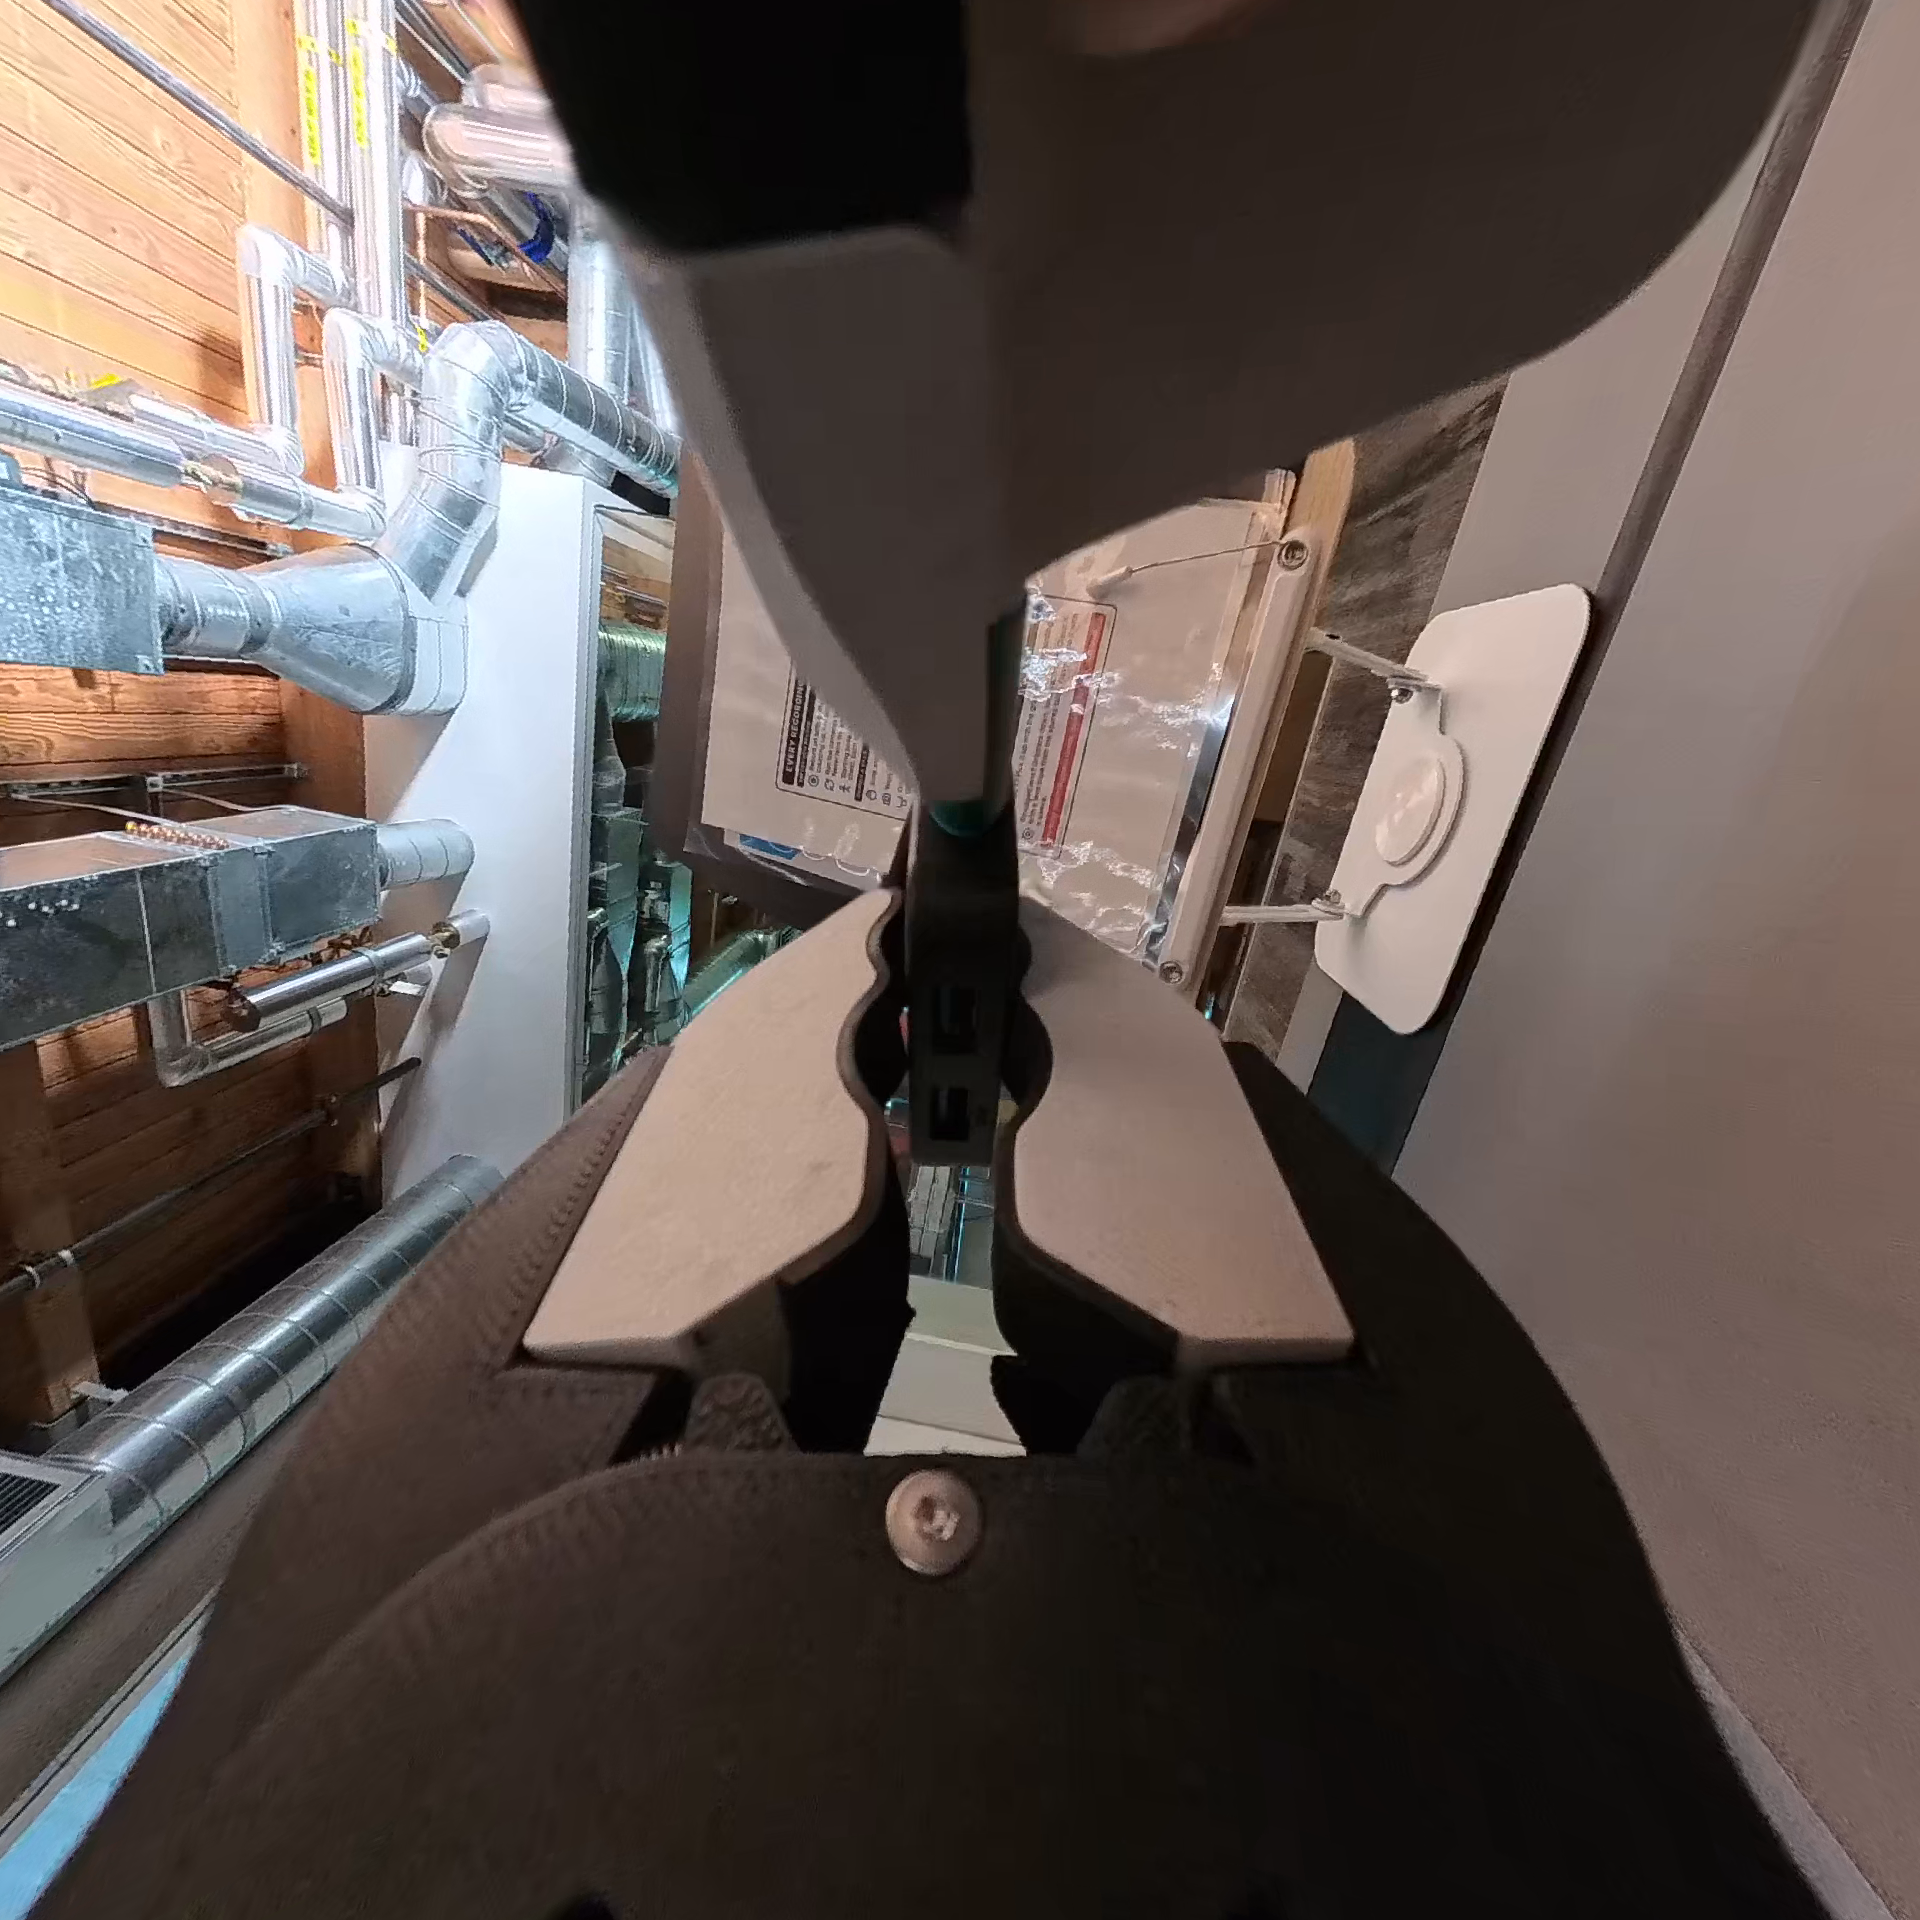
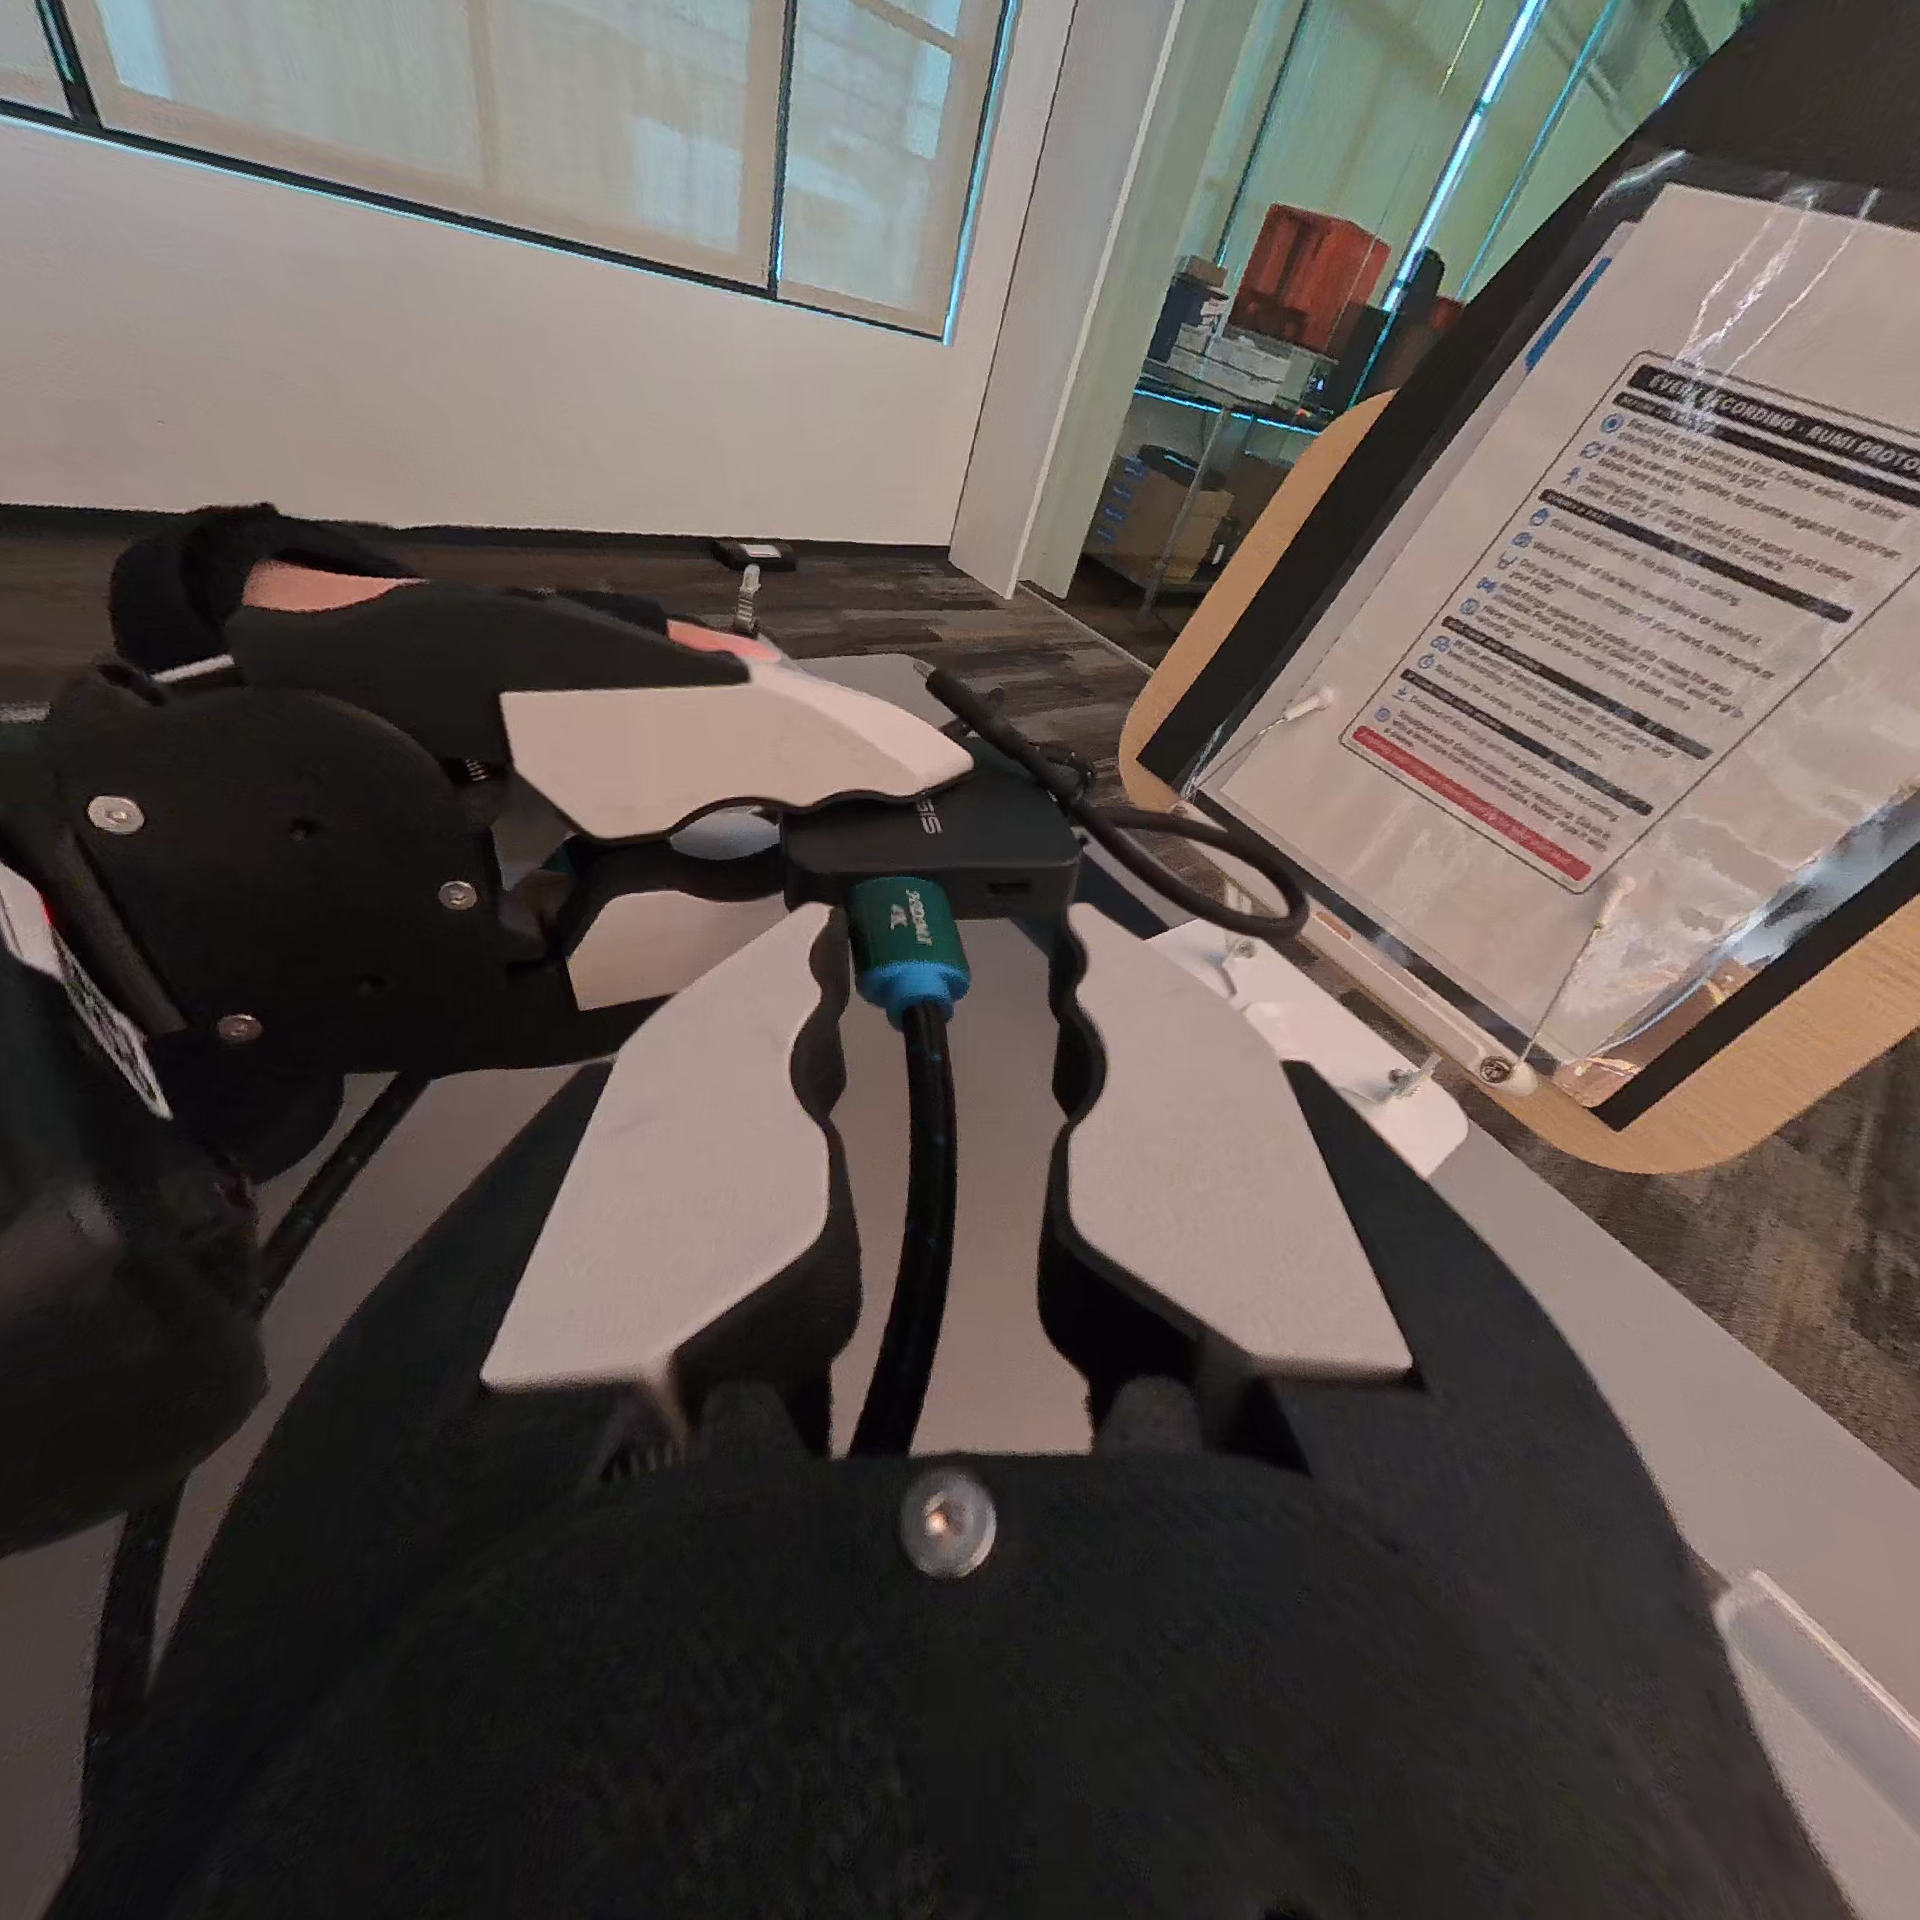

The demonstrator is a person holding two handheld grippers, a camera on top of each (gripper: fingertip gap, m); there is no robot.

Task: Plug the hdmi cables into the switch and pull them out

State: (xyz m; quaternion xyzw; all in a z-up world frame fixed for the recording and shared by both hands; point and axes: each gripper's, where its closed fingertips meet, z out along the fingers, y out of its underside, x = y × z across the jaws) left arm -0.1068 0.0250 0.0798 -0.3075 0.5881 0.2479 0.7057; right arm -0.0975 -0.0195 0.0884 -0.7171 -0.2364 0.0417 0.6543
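Note:
In the right wrist view a black switch is held just above the grey table. My left gripper comes in from the left and is shut on the switch's left end. A green HDMI plug sits in the switch's near port, and its black cable runs back between my right gripper's fingers. My right gripper is open, with its fingertips on either side of the plug. In the left wrist view my left gripper clamps the switch. The green plug shows beyond it under a right finger.
The switch's own thin black cable loops right and ends in a small plug on the table. A printed sheet in a clear stand stands close on the right on a white base plate. It also shows in the left wrist view.

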